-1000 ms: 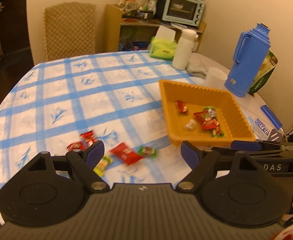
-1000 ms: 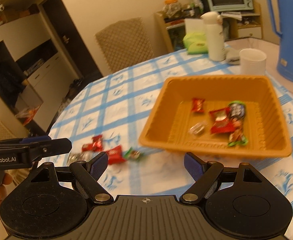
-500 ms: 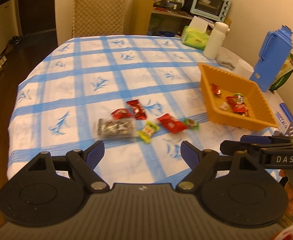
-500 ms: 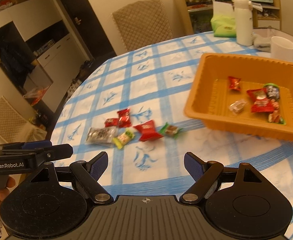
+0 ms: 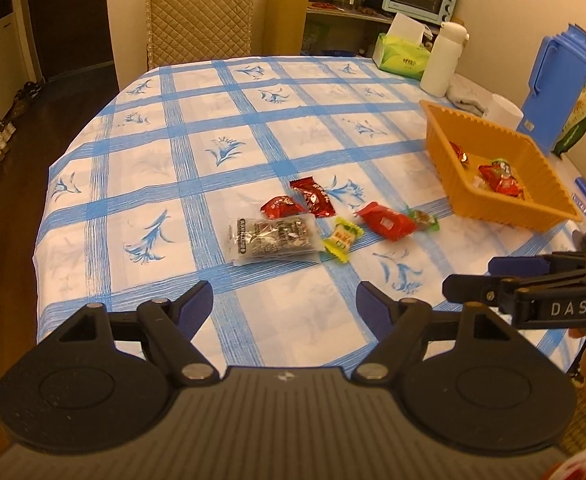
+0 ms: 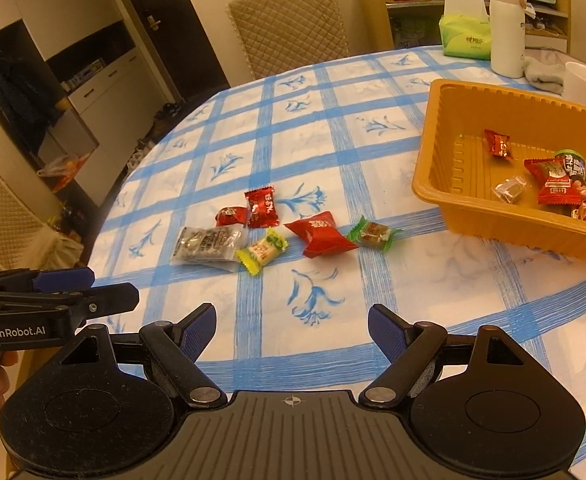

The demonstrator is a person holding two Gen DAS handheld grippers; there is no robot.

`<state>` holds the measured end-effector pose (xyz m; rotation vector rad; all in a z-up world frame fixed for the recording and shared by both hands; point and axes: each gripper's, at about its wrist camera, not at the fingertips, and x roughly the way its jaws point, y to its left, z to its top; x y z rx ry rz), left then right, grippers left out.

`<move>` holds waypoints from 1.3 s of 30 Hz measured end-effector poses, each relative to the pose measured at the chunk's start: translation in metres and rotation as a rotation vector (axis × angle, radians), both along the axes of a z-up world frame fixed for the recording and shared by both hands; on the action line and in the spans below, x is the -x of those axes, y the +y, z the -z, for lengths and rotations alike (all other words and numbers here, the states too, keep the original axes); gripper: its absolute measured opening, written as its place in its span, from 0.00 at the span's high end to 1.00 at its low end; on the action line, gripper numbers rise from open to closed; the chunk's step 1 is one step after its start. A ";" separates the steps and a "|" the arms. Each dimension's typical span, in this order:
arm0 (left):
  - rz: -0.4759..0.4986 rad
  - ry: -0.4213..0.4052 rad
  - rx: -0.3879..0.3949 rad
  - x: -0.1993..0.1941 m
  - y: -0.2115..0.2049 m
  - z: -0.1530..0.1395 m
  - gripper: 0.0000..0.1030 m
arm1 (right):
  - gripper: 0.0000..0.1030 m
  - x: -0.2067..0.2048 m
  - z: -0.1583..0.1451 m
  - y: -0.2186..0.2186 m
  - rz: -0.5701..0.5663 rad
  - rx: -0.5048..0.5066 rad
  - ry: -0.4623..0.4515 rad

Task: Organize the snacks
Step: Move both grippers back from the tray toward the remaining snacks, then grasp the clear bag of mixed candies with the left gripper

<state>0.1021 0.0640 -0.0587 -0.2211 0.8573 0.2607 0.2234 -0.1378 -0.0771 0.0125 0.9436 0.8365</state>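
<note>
Several wrapped snacks lie loose on the blue-checked tablecloth: a clear packet (image 5: 272, 237) (image 6: 209, 245), a yellow sweet (image 5: 343, 239) (image 6: 261, 251), three red packets, one of them large (image 5: 385, 220) (image 6: 319, 234), and a green-wrapped sweet (image 5: 424, 219) (image 6: 373, 233). An orange tray (image 5: 445, 136) (image 6: 433, 148) at the right holds several more. My left gripper (image 5: 285, 306) hangs over the near table edge, short of the snacks, its jaws closing with nothing between them. My right gripper (image 6: 291, 326) is open and empty, also short of the snacks.
At the back of the table stand a green tissue box (image 5: 401, 58), a white bottle (image 5: 442, 60), a white cup (image 5: 505, 110) and a blue flask (image 5: 557, 84). A padded chair (image 5: 199, 12) is behind the table. The table edge drops off at the left.
Both grippers have pulled back from the tray toward the near table edge and lower. The loose snacks, earlier just ahead of the fingers, now lie farther off and in full view.
</note>
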 end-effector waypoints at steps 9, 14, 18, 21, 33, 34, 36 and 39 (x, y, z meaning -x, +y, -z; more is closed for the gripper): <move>0.089 0.045 -0.074 -0.021 0.014 0.020 0.27 | 0.20 -0.009 0.010 0.013 0.035 0.020 -0.011; 0.160 0.071 -0.121 -0.038 0.020 0.033 0.27 | 0.20 -0.016 0.015 0.019 0.057 0.033 -0.007; 0.219 0.086 -0.148 -0.053 0.024 0.043 0.26 | 0.20 -0.024 0.019 0.021 0.082 0.040 0.003; 0.266 0.094 -0.166 -0.063 0.026 0.049 0.26 | 0.20 -0.029 0.021 0.021 0.102 0.046 0.012; 0.458 0.097 -0.197 -0.093 0.030 0.062 0.25 | 0.20 -0.041 0.027 0.018 0.147 0.067 0.036; 0.471 0.100 -0.200 -0.096 0.030 0.064 0.25 | 0.20 -0.042 0.027 0.018 0.149 0.068 0.036; 0.491 0.104 -0.196 -0.100 0.031 0.066 0.23 | 0.20 -0.043 0.028 0.017 0.153 0.071 0.039; 0.510 0.097 -0.176 -0.102 0.033 0.068 0.24 | 0.20 -0.044 0.029 0.017 0.157 0.076 0.045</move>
